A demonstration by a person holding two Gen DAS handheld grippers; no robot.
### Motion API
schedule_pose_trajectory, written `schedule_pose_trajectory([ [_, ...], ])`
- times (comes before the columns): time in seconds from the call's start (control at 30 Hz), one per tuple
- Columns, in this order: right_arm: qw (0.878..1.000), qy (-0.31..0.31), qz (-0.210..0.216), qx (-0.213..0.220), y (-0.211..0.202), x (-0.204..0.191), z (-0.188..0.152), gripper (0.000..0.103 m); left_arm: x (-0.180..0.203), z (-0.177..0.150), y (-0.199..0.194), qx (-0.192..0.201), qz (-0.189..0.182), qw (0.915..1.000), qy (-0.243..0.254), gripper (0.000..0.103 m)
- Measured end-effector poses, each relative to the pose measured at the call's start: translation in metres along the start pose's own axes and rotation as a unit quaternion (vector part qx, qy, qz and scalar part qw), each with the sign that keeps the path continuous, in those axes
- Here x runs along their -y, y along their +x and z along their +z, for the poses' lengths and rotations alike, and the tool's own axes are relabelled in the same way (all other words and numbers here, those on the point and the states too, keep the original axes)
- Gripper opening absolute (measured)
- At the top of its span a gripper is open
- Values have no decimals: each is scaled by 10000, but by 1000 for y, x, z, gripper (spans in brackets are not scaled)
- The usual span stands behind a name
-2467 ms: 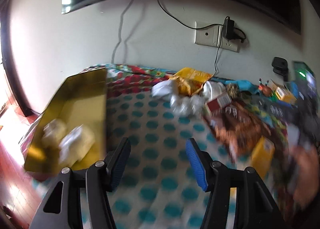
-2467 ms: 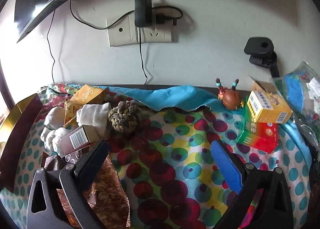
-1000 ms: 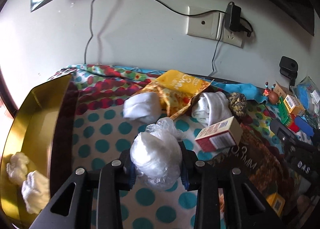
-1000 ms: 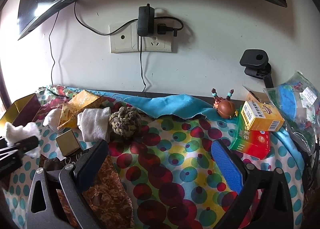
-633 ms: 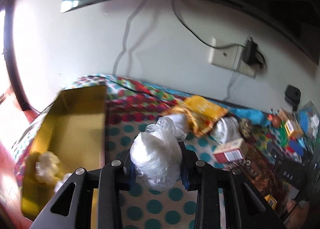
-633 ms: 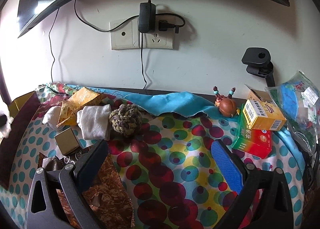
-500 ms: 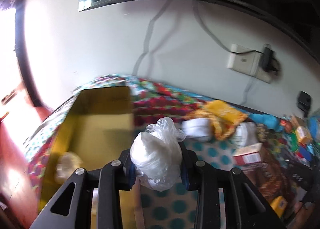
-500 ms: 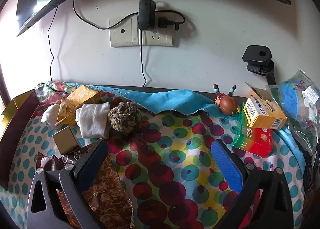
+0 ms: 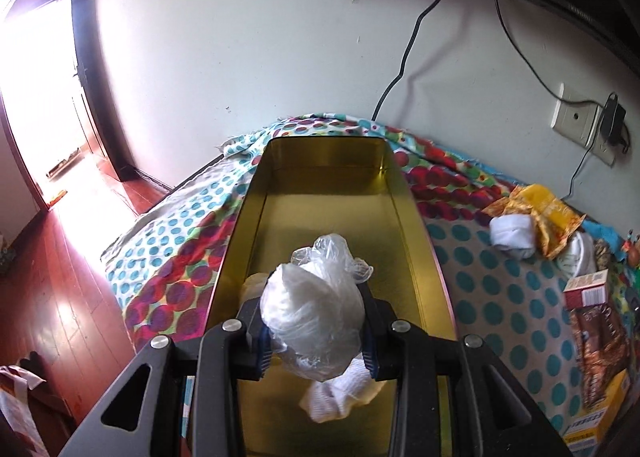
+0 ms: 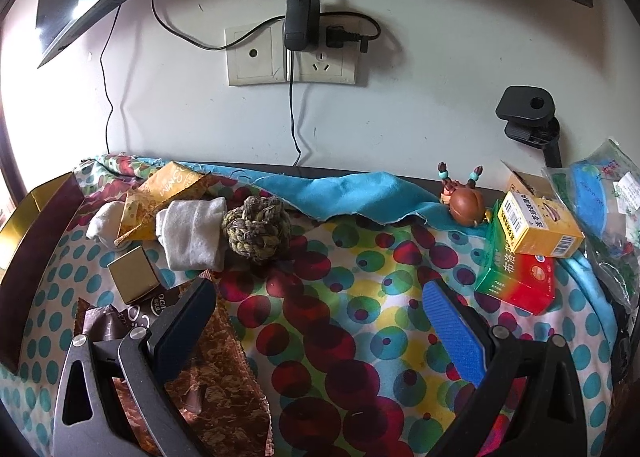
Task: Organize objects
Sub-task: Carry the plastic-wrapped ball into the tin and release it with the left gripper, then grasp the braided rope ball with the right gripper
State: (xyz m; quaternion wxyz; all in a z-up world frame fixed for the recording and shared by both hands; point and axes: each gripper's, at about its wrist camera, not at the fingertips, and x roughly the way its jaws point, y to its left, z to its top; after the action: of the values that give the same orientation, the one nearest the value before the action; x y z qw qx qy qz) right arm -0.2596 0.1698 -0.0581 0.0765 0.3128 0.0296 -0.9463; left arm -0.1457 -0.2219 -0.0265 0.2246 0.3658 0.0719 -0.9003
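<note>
Plastic-wrapped bundle (image 9: 314, 309), clamped in the left gripper (image 9: 316, 341), now hangs over the gold tray (image 9: 424, 225), carried there from above the dotted cloth (image 9: 492, 297); release looks next. Right gripper (image 10: 320, 321) waits unmoved over the table, fingers apart and empty.

The tin box (image 9: 332, 177) is shiny gold metal. The held bag (image 9: 316, 313) is thin, crinkly clear plastic, maybe with soft cloth inside. The dotted cloth (image 10: 340, 317) looks matt.
</note>
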Motion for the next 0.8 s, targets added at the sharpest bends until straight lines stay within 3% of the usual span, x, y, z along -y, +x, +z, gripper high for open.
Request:
schedule_pose_trajectory([
  [0.3,10000,-11,32,-25,2,-1,0,103,-4,3,12,-98,45,9999,25,38],
  [0.37,10000,-14,34,-30,2,0,0,103,-4,3,14,-127,-82,9999,-1,39],
  [0.4,10000,-13,38,-26,1,0,0,103,-3,3,14,-127,-81,9999,3,42],
  [0.5,10000,-5,72,-17,1,0,0,103,-1,2,12,-107,-139,9998,4,62],
  [0.63,9999,-29,91,-54,2,-1,0,103,1,0,1,143,-153,9998,19,69],
  [0.8,9997,-145,112,-164,6,-6,1,103,1,-8,-13,218,-244,9995,28,70],
])
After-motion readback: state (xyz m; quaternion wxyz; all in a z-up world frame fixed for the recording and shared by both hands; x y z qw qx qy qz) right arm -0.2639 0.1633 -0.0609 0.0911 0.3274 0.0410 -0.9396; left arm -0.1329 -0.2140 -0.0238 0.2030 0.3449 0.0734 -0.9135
